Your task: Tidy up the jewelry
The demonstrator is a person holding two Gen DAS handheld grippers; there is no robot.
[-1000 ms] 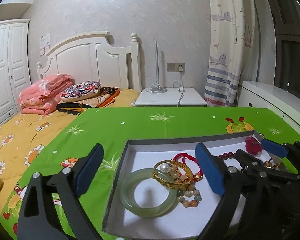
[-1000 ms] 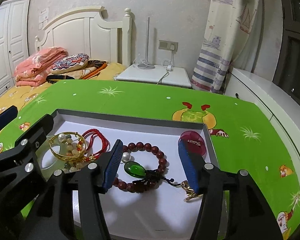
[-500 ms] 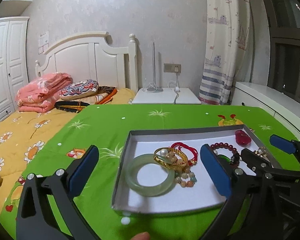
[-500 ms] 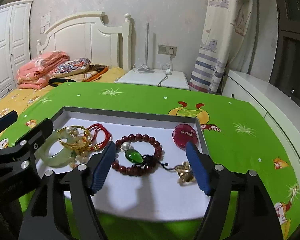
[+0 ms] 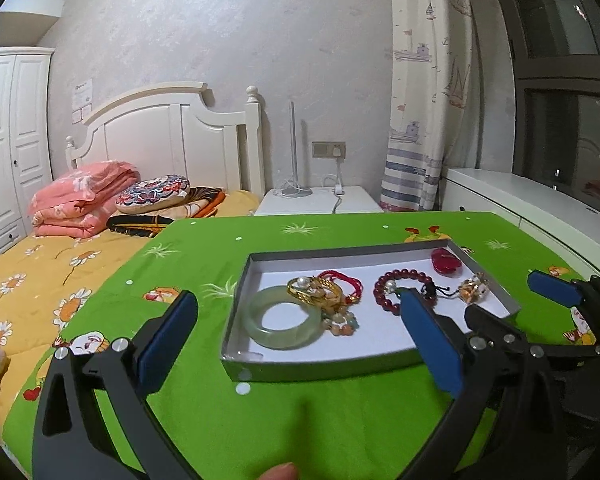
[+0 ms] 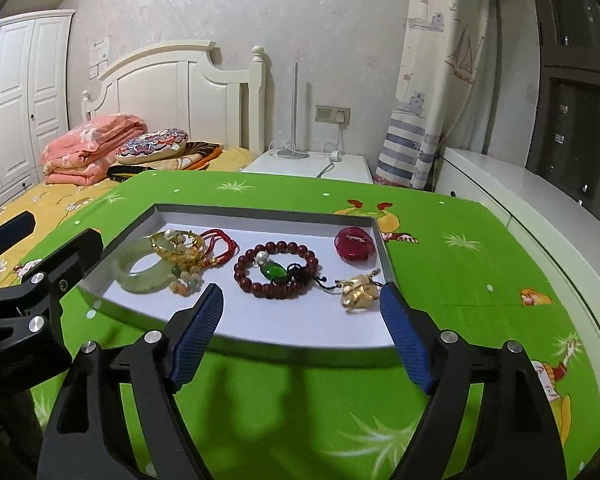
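Note:
A shallow grey tray with a white floor lies on the green cloth. In it are a pale green jade bangle, a gold bangle on red cord and bead strings, a dark red bead bracelet with a green stone, a red round piece and a gold ornament. My left gripper is open and empty in front of the tray. My right gripper is open and empty at the tray's near edge.
The green cartoon-print cloth covers the table. A bed with folded pink bedding lies to the left. A white nightstand with a lamp and a striped curtain stand behind. A white cabinet runs along the right.
Both grippers have drawn back and up from the tray, so the whole tray now shows in front of them. The jewelry has not moved. Both stay open.

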